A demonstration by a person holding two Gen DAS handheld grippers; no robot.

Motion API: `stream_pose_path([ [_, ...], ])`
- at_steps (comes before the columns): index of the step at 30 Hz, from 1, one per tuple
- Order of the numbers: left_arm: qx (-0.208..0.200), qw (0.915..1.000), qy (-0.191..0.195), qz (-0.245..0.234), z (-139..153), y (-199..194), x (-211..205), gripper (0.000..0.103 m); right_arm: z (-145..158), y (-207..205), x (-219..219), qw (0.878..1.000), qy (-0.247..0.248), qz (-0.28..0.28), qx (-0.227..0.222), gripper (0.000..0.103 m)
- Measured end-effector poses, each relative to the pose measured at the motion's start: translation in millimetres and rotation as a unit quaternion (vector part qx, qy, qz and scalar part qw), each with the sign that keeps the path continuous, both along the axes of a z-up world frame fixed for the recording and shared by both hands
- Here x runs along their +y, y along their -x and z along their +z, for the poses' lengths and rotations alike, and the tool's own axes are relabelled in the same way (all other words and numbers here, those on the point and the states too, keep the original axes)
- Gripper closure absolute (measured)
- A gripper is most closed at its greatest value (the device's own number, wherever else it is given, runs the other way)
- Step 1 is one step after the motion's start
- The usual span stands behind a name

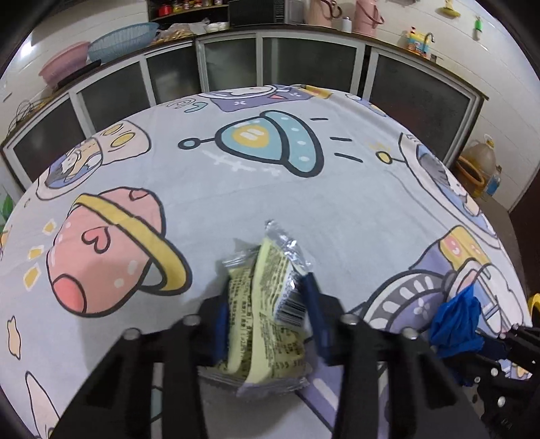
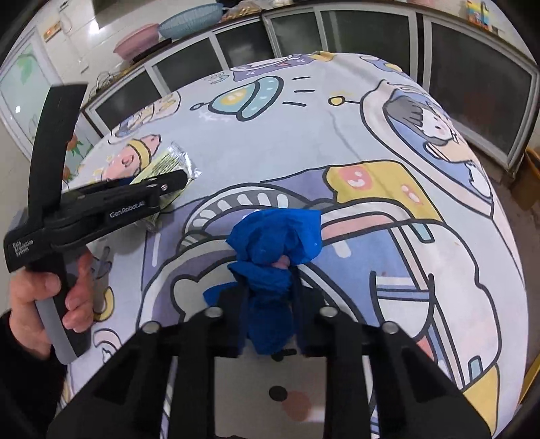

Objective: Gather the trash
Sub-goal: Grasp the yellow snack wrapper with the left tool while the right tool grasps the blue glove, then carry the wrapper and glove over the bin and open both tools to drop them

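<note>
My left gripper [image 1: 266, 290] is shut on a crumpled yellow and silver snack wrapper [image 1: 266, 304], held over the table covered with a cartoon space-print cloth [image 1: 236, 202]. In the right wrist view the left gripper [image 2: 168, 182] shows at the left with the wrapper [image 2: 168, 158] sticking out past its fingers. My right gripper [image 2: 268, 287] is shut on a crumpled blue plastic bag [image 2: 273, 243], which bulges out above the fingers. The bag also shows in the left wrist view [image 1: 455, 320] at the right edge.
Cabinets with dark glass doors [image 1: 303, 60] run behind the table. Pink and blue basins [image 1: 101, 50] and pink jugs [image 1: 364, 17] stand on the counter. An oil bottle [image 1: 479, 162] stands on the floor at the right. The person's hand [image 2: 50, 297] holds the left gripper's handle.
</note>
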State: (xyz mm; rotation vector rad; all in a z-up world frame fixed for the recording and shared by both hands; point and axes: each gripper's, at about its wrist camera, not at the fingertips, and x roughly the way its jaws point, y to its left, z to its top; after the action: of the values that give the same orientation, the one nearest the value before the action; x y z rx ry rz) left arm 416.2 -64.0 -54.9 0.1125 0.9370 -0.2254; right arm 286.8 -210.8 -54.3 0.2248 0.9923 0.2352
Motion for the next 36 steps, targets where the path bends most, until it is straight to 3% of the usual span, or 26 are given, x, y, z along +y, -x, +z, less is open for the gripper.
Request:
stream_pose_path([
  [3,0.003,0.9999,0.013,0.007,7,3,8,0.086,4,3,-5,1.000,-0.024,-0.004,0.003,0.087],
  [10,-0.019,0.9986,0.050,0.000,40,31,33,0.087,29,26,-17,0.999,-0.050,-0.007,-0.013,0.088],
  [22,-0.045,0.9969,0.064,-0.008,73,99,58,0.087,73,96,-43,0.994,-0.100,0.003,-0.044,0.088],
  [30,-0.042,0.9956,0.074,-0.040,76,139,33,0.087,84,147,-69,0.992,-0.109,-0.007,-0.058,0.088],
  [36,-0.043,0.9918,0.083,-0.087,82,165,-17,0.087,83,181,-107,0.991,-0.107,-0.041,-0.063,0.088],
])
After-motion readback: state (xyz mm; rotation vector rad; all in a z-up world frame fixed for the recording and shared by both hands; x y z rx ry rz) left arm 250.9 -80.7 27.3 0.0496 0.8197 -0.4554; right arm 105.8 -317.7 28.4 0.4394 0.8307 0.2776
